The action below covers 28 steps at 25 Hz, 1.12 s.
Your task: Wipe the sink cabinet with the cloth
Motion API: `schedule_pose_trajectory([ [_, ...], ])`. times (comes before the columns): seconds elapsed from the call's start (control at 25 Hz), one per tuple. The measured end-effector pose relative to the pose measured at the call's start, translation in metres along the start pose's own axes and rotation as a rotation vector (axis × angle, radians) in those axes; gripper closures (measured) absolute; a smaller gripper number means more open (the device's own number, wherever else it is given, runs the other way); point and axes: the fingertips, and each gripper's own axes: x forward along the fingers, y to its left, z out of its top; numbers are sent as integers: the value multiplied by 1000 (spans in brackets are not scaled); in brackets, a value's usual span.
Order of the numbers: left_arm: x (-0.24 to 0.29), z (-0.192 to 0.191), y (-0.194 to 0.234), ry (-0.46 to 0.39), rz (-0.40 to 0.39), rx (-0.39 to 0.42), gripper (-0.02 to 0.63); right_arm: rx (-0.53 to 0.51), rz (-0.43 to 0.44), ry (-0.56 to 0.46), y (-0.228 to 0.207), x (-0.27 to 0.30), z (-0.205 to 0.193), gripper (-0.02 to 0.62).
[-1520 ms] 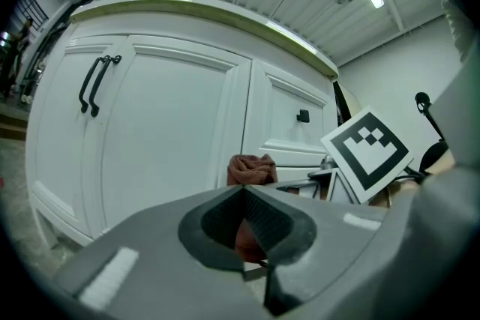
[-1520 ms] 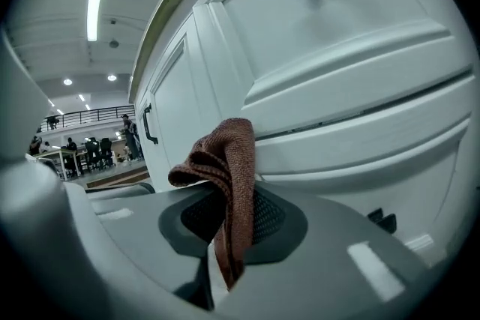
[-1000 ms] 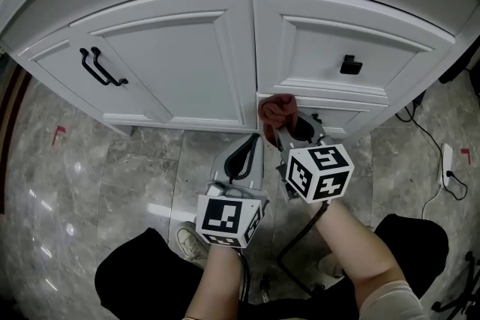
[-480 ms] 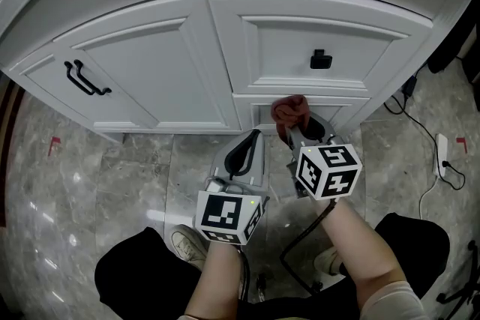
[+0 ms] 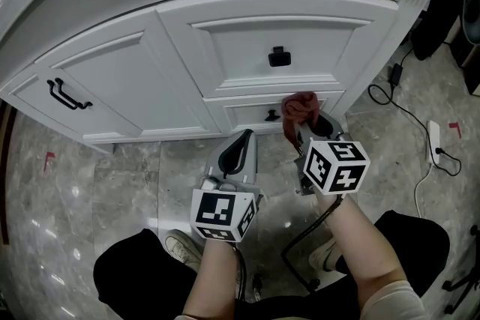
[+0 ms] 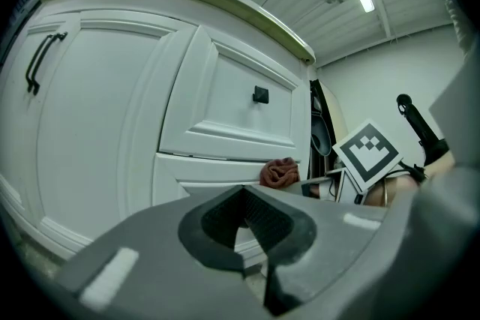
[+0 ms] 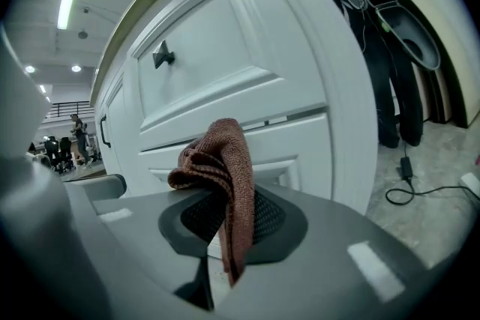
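Here we are pinching the cloth [image 5: 298, 110] in the right gripper [image 5: 303, 130], forearm reaching toward twelve o'clock, at the sink cabinet's [image 5: 135, 79] lower drawer [image 5: 244, 116]. At its nine o'clock we are holding the left gripper [image 5: 241, 140] level, jaws together and empty.

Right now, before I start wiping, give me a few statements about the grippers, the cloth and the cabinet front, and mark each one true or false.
1. The right gripper is shut on the cloth. True.
2. The left gripper holds a second cloth. False: its jaws are together with nothing between them.
3. The upper drawer has a black knob. True.
4. The cloth is blue. False: it is reddish brown.
5. The cabinet door on the left stands open. False: it is shut, flush with the drawer fronts.
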Motion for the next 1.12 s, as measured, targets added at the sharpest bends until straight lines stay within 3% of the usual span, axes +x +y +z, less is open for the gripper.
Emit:
schedule_pose_trajectory([
  [0.24,10,-6,-18,18,-31,14,606,45,-78,-18,-42,-18,7,515],
  [0.56,18,-9,-31,25,-51,10,606,88,-83,-28,-54,-26,11,514],
  [0.84,15,-9,-30,31,-58,12,606,108,-154,-52,-79,-43,18,515],
  [1.12,4,-11,-20,24,-42,0,606,67,-158,-50,-61,-45,12,516],
])
